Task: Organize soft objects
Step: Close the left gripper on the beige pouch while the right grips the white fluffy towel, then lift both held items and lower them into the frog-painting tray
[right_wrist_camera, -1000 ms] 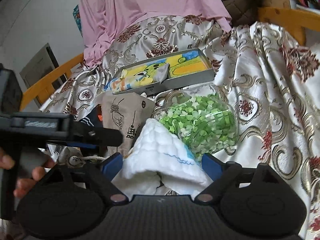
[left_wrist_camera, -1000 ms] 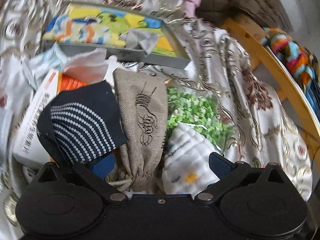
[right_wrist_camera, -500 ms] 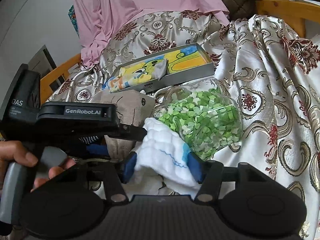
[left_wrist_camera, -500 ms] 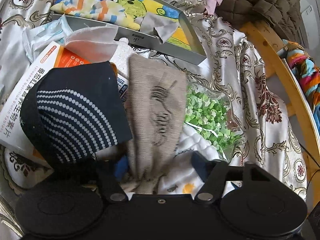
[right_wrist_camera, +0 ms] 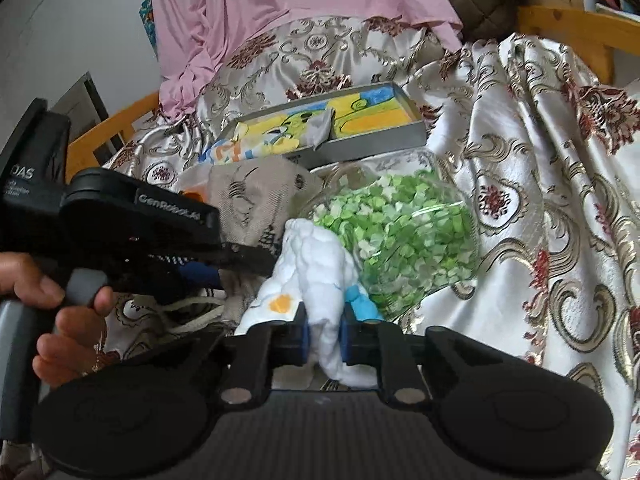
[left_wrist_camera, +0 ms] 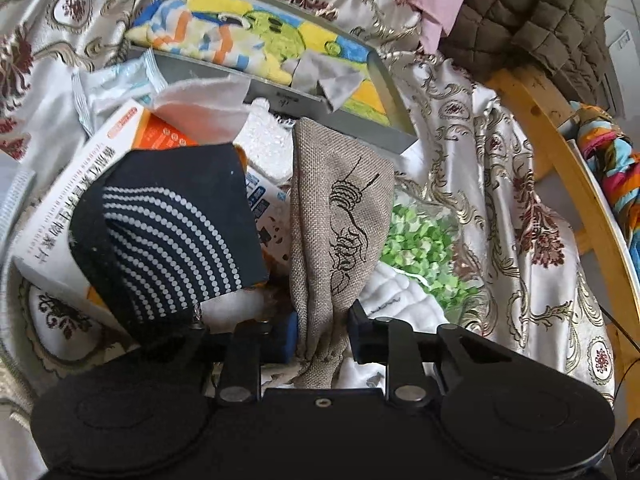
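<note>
My left gripper is shut on the gathered end of a beige linen drawstring pouch with a dark print. A navy sock with white dots lies just left of it. My right gripper is shut on a white quilted cloth with a yellow patch and blue trim. The pouch and the left gripper's body show at the left of the right wrist view. A grey tray holding a colourful cartoon towel and a grey cloth lies beyond.
A clear bag of green paper stars lies beside the white cloth. An orange-white box, white wipes and a packet lie at left. All rests on a floral satin cover over a wooden-framed seat; a pink garment hangs behind.
Both grippers have closed: the left onto the pouch's gathered end, the right onto the white quilted cloth, bunching it between the pads. The left gripper moved in closer beside the right.
</note>
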Demonstrator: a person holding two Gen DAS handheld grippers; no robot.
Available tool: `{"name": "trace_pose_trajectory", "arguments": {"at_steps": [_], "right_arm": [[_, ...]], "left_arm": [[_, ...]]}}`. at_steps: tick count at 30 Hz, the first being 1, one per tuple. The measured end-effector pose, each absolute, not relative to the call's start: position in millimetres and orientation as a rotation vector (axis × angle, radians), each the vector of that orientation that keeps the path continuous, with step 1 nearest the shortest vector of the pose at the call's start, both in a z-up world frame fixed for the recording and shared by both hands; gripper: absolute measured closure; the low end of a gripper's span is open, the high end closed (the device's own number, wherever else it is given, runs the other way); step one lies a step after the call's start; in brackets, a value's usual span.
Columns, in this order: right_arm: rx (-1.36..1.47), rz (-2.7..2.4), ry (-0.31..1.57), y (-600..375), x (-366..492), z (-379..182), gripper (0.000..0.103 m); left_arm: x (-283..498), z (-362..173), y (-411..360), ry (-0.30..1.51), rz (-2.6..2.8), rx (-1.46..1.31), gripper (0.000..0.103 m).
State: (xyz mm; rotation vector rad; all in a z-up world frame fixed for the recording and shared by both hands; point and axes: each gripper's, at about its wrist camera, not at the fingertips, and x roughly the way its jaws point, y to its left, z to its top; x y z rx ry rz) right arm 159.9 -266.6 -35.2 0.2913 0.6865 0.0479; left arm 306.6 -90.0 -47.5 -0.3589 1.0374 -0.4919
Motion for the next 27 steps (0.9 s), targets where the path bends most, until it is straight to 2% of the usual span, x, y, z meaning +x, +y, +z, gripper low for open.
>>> {"name": "trace_pose_trajectory", "arguments": {"at_steps": [7,14,27], "right_arm": [[0.301,0.071,0.611,-271,150,-23,0.093],[0.279,0.094,0.457,-275,125,3,0.095],[0.246,0.123,0.38,-287,122,44,0.095]], "left_arm": [[288,-16,-82,0.979,-0.478,-0.328,0.079],[270,21,-75,0.91,-0.464,-0.331,0.079],[286,87,-79,0.835,-0.462,-0.335,0.079]]}}
